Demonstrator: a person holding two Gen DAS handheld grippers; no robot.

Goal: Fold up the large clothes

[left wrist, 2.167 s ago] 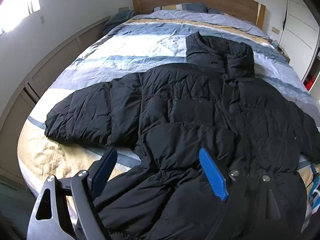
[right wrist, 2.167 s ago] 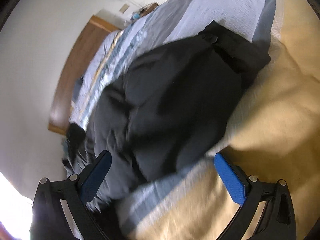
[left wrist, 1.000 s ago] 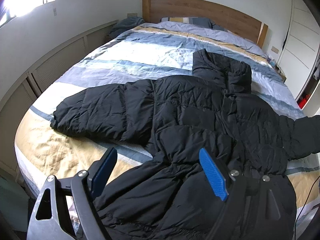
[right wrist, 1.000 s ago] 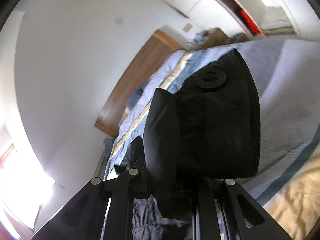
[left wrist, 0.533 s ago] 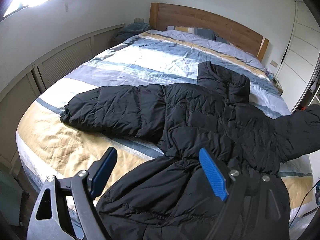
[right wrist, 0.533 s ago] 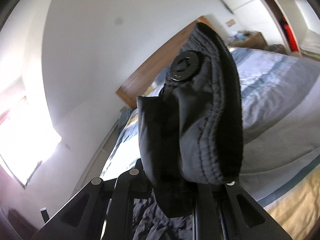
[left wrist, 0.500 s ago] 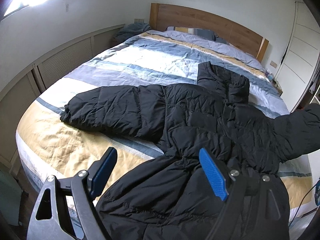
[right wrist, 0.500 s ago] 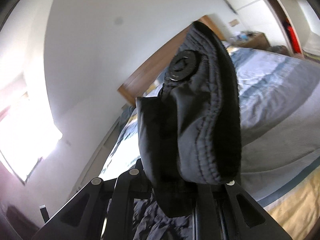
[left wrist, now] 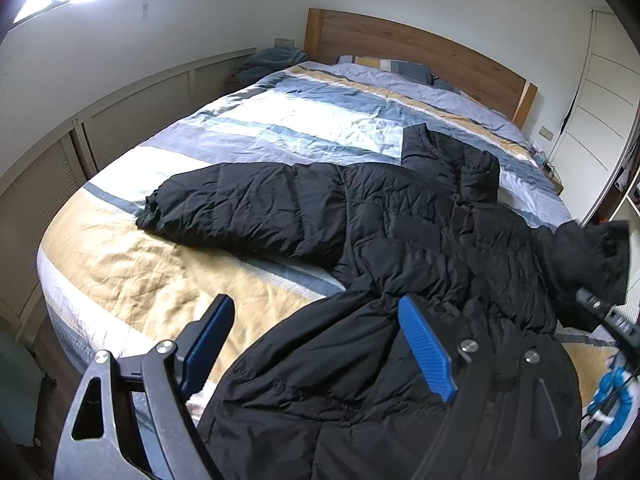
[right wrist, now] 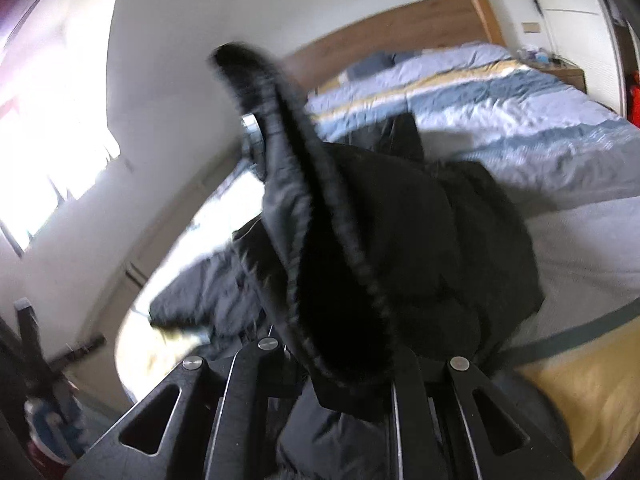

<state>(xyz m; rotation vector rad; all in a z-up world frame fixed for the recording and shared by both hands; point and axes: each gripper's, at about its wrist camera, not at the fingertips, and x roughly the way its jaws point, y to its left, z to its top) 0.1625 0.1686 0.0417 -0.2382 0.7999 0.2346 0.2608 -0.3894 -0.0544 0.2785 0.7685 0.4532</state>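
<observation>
The black jacket (left wrist: 400, 232) is lying spread across the bed (left wrist: 280, 128), collar toward the headboard (left wrist: 420, 56), one sleeve (left wrist: 224, 208) stretched flat out to the side of the body away from the lifted one and the hem running down under the left gripper (left wrist: 316, 340). That left gripper is hovering over the hem with its jaws wide apart, holding nothing, the blue pads clear of the cloth. The right gripper (right wrist: 340, 360) has its jaws clamped together on the cuff (right wrist: 312, 240) of the other sleeve, and the cuff is standing up off the bed, hanging above the jacket body; in the left view it is showing as a dark bunch raised beside the jacket's shoulder (left wrist: 588, 260). This is a puffy quilted thing, so I am judging it soft and springy rather than heavy, with a slick shell that will be wanting to slide out of a light pinch and puff back open after each fold. The stitched cuff band looks like the firmest place to take a sleeve, and the hem edge the sensible place for the free gripper. Folding is looking barely begun: the raised sleeve is not yet laid over the chest, and the far sleeve is untouched.
</observation>
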